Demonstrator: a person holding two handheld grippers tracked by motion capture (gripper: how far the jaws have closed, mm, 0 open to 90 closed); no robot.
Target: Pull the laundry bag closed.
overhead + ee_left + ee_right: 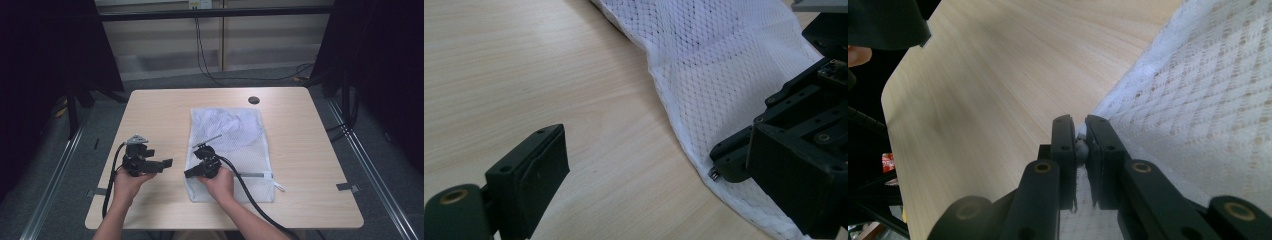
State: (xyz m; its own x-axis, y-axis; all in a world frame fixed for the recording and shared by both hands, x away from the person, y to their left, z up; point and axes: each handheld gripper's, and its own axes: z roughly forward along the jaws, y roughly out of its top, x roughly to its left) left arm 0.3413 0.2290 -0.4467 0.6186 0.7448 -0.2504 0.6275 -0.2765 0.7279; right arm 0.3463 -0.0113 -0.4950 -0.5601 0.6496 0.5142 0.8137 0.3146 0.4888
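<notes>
From the high view I see the white mesh bag [230,155] lying flat at the middle of the worktop [300,150], its near edge close to the front rim; bare wood lies open to either side; a small dark hole [254,100] sits near the far edge; grey floor and black curtains surround it. My right gripper [192,173] rests at the bag's near left corner; my left gripper [169,163] hovers just left of it over bare wood. In the left gripper view its jaws stand well apart, with the bag's hem [684,145] running across. In the right gripper view the jaws are clamped on the bag's edge [1081,145]; open worktop stretches left.
</notes>
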